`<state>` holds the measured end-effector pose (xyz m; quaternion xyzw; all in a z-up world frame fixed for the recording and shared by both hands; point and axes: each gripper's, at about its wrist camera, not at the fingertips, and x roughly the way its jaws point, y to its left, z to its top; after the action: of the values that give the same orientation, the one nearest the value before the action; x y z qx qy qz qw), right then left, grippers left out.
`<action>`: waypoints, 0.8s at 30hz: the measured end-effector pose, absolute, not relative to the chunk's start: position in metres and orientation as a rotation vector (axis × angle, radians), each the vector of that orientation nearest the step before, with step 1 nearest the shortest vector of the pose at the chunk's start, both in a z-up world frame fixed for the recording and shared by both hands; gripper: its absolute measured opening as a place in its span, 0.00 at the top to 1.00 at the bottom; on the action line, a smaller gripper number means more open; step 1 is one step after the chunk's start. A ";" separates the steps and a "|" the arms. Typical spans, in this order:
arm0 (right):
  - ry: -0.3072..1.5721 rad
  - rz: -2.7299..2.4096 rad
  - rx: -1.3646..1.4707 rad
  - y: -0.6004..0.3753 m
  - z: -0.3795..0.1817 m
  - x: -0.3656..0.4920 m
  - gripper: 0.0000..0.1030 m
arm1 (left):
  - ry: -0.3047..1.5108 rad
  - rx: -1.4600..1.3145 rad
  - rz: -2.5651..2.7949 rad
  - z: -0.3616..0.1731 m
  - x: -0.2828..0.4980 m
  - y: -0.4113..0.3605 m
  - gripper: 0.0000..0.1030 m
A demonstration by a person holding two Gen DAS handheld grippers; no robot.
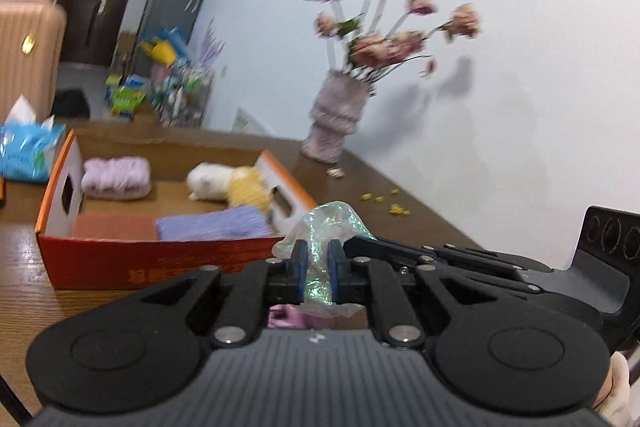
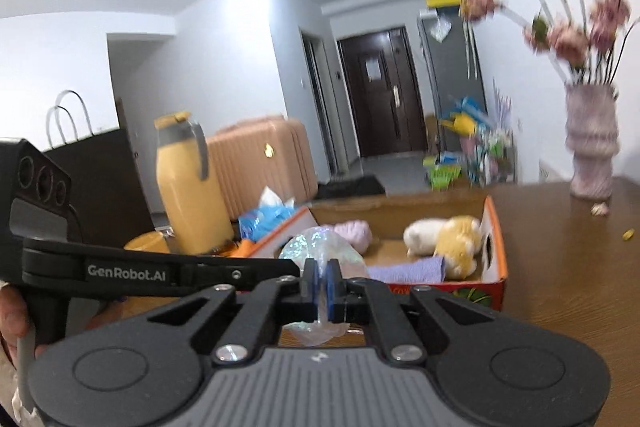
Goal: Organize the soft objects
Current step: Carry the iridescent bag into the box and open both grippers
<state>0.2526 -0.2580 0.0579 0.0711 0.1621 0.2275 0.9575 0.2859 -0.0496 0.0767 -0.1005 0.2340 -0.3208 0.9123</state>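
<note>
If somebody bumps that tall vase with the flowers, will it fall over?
Probably quite easily. The vase is tall and narrow, standing on the table beside the wall, and its long-stemmed flowers spread wide above it, so it looks top-heavy. It may also break; bits already lie near its foot.

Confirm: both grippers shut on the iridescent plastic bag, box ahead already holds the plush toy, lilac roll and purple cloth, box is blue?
Not blue: the box is orange-red, as the left wrist view shows. The rest stands: left gripper and right gripper are shut on the iridescent plastic bag, with plush toy, lilac roll and purple cloth inside.
</note>
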 end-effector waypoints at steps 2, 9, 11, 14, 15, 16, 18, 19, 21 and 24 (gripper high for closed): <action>0.302 0.451 0.142 -0.264 0.068 0.233 0.96 | 0.457 -0.198 -0.682 0.087 0.272 -0.055 0.89; 0.250 0.411 0.108 -0.283 0.099 0.218 0.96 | 0.405 -0.163 -0.724 0.113 0.274 -0.081 0.89; 0.259 0.406 0.112 -0.291 0.106 0.237 0.96 | 0.416 -0.160 -0.730 0.118 0.293 -0.089 0.89; 0.302 0.406 0.127 -0.304 0.111 0.278 0.96 | 0.449 -0.139 -0.723 0.122 0.335 -0.103 0.89; 0.325 0.405 0.127 -0.307 0.111 0.295 0.96 | 0.469 -0.139 -0.719 0.121 0.349 -0.107 0.89; 0.348 0.400 0.126 -0.310 0.109 0.312 0.96 | 0.493 -0.138 -0.718 0.117 0.367 -0.112 0.89; 0.409 0.393 0.134 -0.314 0.102 0.348 0.96 | 0.552 -0.156 -0.699 0.105 0.401 -0.118 0.89; 0.446 0.386 0.133 -0.315 0.096 0.369 0.96 | 0.586 -0.167 -0.693 0.095 0.420 -0.120 0.89; 0.509 0.379 0.139 -0.316 0.082 0.402 0.96 | 0.661 -0.193 -0.676 0.074 0.451 -0.122 0.89; 0.595 0.361 0.113 -0.314 0.055 0.440 0.96 | 0.742 -0.220 -0.660 0.044 0.480 -0.123 0.89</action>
<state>0.4404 -0.3139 0.0547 0.0554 0.2914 0.1767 0.9385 0.4795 -0.1229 0.0438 -0.1054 0.3551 -0.3161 0.8734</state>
